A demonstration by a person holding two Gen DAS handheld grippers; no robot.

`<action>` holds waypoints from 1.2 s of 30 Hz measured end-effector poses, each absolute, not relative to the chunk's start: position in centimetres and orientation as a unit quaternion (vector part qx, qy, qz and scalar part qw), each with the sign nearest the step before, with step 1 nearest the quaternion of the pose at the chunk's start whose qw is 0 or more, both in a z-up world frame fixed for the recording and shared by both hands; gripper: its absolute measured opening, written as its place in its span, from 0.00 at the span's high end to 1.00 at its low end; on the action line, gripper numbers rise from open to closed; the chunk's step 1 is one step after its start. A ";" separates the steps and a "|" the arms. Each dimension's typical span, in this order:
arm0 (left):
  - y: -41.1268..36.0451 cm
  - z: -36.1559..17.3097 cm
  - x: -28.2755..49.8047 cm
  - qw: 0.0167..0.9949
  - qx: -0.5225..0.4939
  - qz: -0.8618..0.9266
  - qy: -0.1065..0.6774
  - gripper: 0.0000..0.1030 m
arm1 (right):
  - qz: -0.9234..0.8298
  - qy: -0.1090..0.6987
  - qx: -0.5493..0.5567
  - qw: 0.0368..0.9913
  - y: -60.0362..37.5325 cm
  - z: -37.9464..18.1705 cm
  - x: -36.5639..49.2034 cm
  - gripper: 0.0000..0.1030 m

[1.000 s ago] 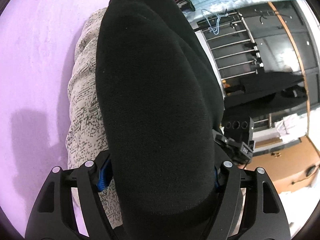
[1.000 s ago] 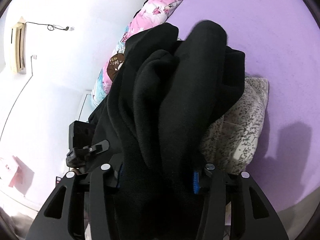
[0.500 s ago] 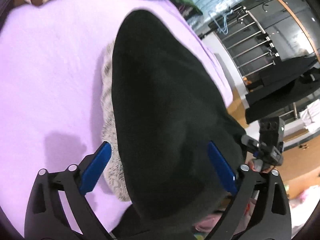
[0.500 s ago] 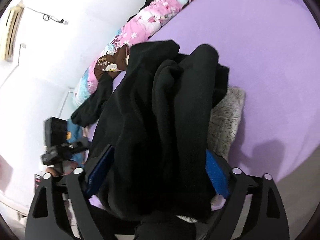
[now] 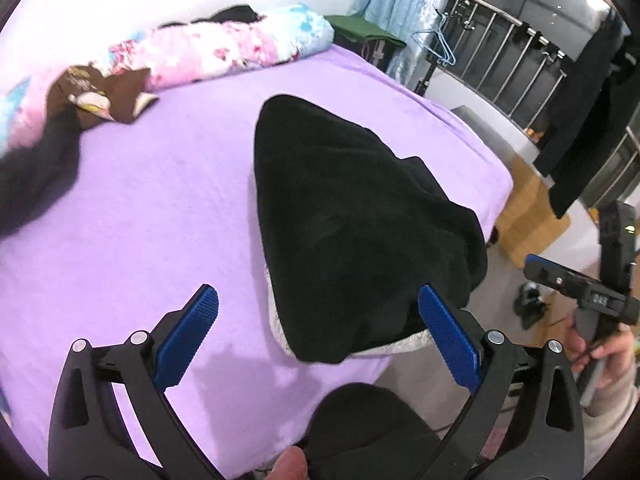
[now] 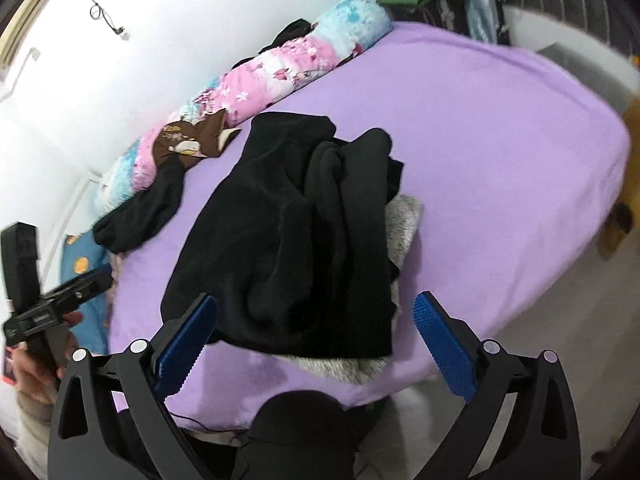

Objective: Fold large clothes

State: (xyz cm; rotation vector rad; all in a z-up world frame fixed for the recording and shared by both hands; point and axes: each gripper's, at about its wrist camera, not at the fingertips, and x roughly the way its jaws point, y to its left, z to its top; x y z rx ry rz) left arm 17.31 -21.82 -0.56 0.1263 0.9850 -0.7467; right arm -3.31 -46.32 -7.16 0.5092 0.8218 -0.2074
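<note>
A large black fleece garment [image 5: 352,216] lies folded in a heap on the purple bed [image 5: 152,208], near its front edge, on top of a grey speckled cloth [image 6: 404,220] that shows at its edges. It also shows in the right wrist view [image 6: 296,232]. My left gripper [image 5: 318,332] is open and empty, pulled back above the bed's front edge. My right gripper [image 6: 316,332] is open and empty, also drawn back from the garment. The other gripper [image 5: 588,296] shows at the right of the left wrist view.
A rolled floral quilt [image 6: 256,76] lies along the wall at the bed's far side with a brown cloth [image 6: 188,144] and another black garment [image 6: 148,208] by it. A metal rack [image 5: 520,64] with hanging black clothes [image 5: 584,120] stands right of the bed.
Both grippers opened, let go of the black garment and pulled back and up from it. The garment now rests on the bed.
</note>
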 end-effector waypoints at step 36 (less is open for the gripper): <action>-16.2 3.4 1.7 0.854 0.069 -0.311 0.410 0.06 | -0.208 0.330 0.139 0.910 -29.2 -1.6 -14.8 0.06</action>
